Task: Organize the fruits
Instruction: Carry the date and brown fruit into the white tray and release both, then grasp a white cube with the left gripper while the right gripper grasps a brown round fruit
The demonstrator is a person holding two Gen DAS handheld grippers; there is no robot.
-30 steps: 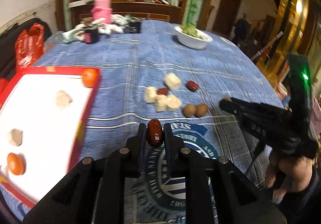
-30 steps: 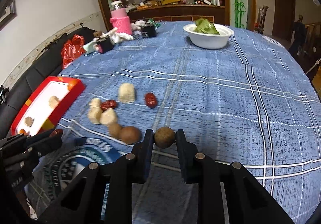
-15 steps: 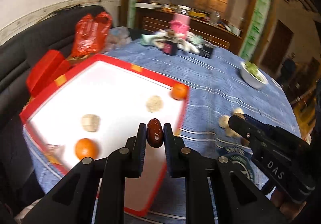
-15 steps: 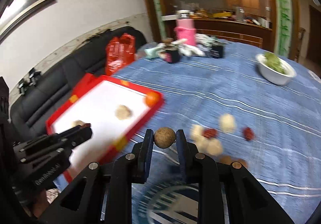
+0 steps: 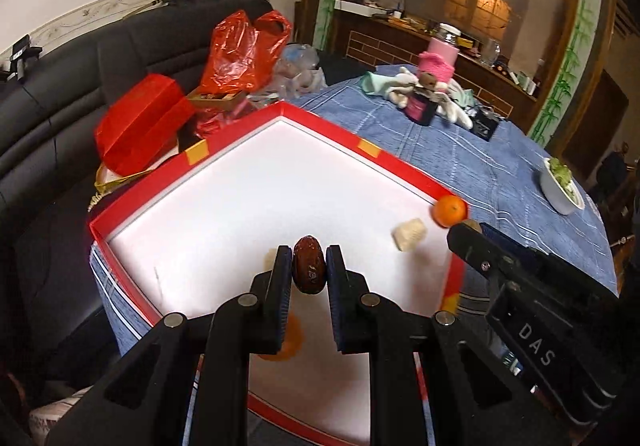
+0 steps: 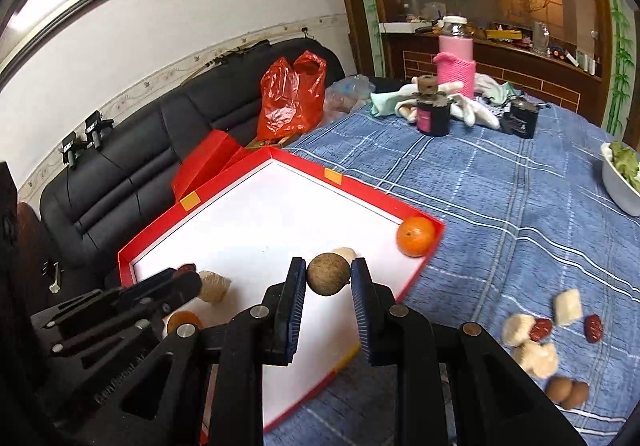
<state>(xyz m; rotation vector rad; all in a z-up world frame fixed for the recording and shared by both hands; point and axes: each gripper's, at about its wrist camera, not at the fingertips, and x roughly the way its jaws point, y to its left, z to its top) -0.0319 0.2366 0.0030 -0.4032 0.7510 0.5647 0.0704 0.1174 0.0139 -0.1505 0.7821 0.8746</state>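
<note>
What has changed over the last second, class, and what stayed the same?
Both grippers swung from the loose fruit on the blue tablecloth to above the red tray. Unchanged: left gripper clamps the red date; right gripper clamps the brown round fruit.

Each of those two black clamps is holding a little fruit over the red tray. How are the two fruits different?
The red date in the left gripper is dark reddish-brown, oblong and glossy with wrinkles; the brown round fruit in the right gripper, perhaps a longan, is tan, ball-shaped and matte. The date stands on end between its pads. Both are pinched above the red tray.
</note>
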